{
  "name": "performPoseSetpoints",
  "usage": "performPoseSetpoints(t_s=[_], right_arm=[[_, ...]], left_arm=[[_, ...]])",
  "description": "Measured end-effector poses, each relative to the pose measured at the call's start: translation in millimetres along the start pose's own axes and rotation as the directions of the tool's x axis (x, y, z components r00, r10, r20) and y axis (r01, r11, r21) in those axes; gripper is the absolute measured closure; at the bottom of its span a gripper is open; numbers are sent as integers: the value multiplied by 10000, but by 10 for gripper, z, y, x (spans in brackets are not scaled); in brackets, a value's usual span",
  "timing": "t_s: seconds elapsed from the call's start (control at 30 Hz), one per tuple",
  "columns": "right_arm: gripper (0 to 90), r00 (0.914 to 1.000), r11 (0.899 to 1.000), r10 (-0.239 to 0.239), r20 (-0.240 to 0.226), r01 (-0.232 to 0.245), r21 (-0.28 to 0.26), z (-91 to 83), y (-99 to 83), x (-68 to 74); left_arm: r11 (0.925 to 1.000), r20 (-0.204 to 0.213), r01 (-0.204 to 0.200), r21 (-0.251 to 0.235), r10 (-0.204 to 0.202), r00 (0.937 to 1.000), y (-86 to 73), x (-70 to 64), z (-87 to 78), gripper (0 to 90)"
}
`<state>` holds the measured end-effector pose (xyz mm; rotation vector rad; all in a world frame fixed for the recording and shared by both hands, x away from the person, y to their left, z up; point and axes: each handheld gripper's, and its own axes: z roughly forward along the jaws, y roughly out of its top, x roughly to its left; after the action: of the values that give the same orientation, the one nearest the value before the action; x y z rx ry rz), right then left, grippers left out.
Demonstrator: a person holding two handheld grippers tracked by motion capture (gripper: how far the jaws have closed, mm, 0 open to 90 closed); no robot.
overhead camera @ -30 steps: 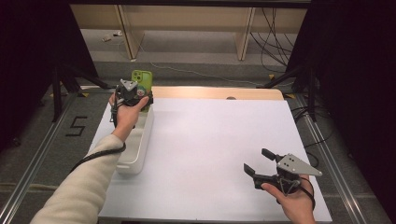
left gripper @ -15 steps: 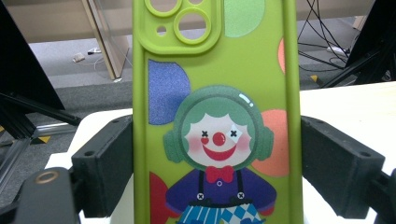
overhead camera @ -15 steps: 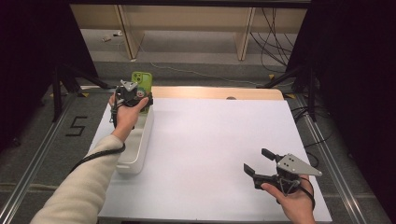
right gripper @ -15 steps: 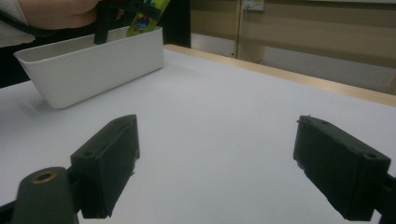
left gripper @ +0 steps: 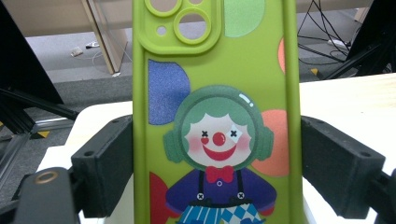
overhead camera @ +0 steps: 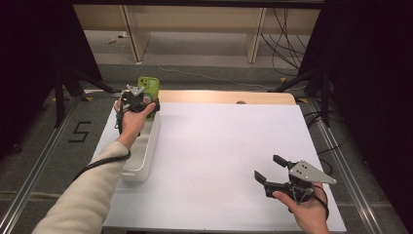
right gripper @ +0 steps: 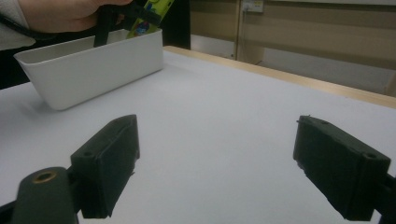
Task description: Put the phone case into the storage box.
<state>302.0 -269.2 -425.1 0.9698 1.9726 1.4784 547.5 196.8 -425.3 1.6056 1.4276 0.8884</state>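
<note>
While the white table (overhead camera: 219, 161) is sitting bare | left gripper (overhead camera: 141, 97) is clamping the green phone case (left gripper: 215, 116) over the far-left corner's white bin (overhead camera: 143, 161) | right gripper (overhead camera: 272, 170) is gaping | floor mark "5" (overhead camera: 80, 131).

Over the far left corner of the white counter (overhead camera: 214, 146), the left tool (overhead camera: 139, 100) holds a green phone case (overhead camera: 148, 90) upright, just above the far end of a long white bin (overhead camera: 146, 151) that lies along the counter's left edge. Near the near right corner, the right tool (overhead camera: 272, 170) rests low over the bare surface with its jaws spread apart and nothing between them, well apart from the bin and case.
</note>
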Motion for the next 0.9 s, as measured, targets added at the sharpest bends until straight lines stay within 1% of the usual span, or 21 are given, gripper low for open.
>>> performPoseSetpoints(t_s=[0.33, 0.9], right_arm=[[157, 10000, 10000, 15, 9, -15, 9, 2, 0, 1], [157, 10000, 10000, 12, -13, -12, 44, 5, 1, 2]], left_arm=[[10000, 26, -25, 91, 25, 10000, 7, 10, -6, 156], [9994, 6, 100, 341, -100, 9999, -33, 31, 16, 155]])
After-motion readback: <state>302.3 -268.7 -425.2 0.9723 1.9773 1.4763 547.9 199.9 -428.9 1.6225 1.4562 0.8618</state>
